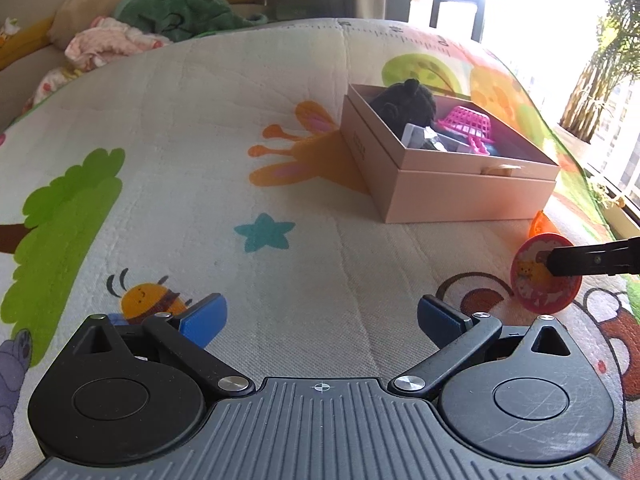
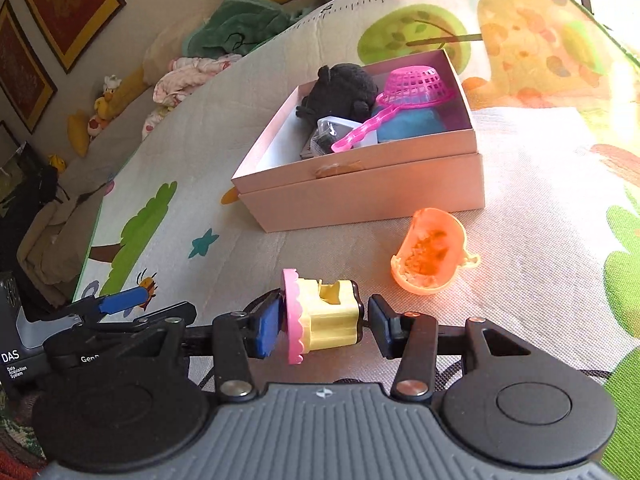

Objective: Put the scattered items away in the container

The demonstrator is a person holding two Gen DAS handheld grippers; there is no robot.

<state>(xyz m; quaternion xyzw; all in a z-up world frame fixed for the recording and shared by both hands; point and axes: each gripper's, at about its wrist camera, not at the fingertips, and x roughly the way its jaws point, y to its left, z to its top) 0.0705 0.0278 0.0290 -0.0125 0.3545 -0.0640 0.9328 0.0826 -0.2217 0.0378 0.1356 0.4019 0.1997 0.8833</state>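
A: That yellow toy with the pink frill point(image 2: 320, 316) sits between the right tongs point(image 2: 324, 326), just off the play mat point(image 2: 520, 300). Left pad touches, right one doesn't, so not clamped. Light, stiff plastic; grab the yellow body.

B: Left tongs point(image 1: 320, 316) apart, empty. Box point(image 2: 360, 196) nearby. Readable: "DAS".

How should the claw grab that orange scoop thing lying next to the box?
Probably by the thin rim of the orange scoop, coming down from above. It lies tipped on the mat with its open mouth facing the camera, so one finger could slip inside and one outside. The small loop at its right edge looks too tiny to pinch.
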